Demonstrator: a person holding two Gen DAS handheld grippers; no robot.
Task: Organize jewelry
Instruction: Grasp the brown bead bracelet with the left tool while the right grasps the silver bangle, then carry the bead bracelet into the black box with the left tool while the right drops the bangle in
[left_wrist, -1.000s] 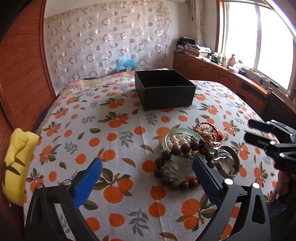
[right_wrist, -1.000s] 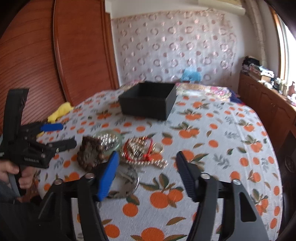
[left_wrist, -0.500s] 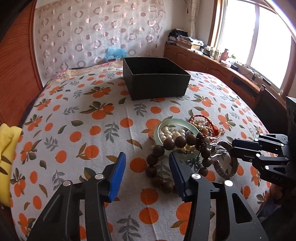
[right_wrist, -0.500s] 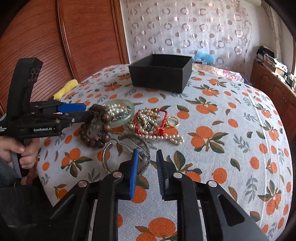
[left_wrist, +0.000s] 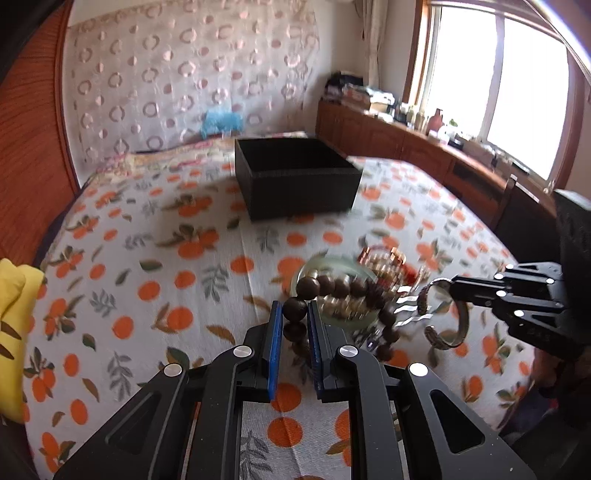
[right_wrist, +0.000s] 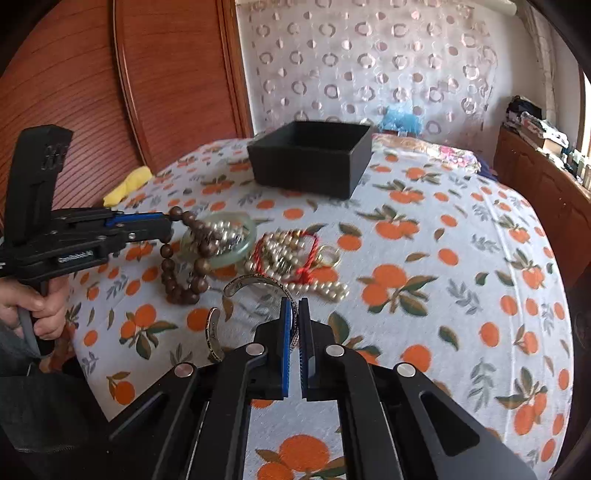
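Observation:
A brown wooden bead bracelet (left_wrist: 332, 286) lies partly over a green jade bangle (left_wrist: 364, 271) that holds pearls. My left gripper (left_wrist: 293, 306) is closing, its blue pads pressed on one bead; in the right wrist view the bead strand (right_wrist: 181, 291) hangs from the left gripper (right_wrist: 168, 225) to the bed. An open silver cuff (right_wrist: 251, 280) sits in front of the pile. My right gripper (right_wrist: 294, 302) is closing, pinching the cuff's band. The black open box (left_wrist: 299, 192) stands farther back on the bed.
A red-cord pearl bracelet (right_wrist: 291, 251), a gold ring (right_wrist: 330, 254) and a pearl strand (right_wrist: 328, 290) lie beside the bangle. A yellow cloth (left_wrist: 14, 332) rests at the bed's left edge by the wooden headboard. A cluttered sideboard (left_wrist: 406, 147) runs under the window.
Both grippers went from wide open to shut. The left took hold of a wooden bead and the right took hold of the silver cuff; both tipped slightly downward toward the pile.

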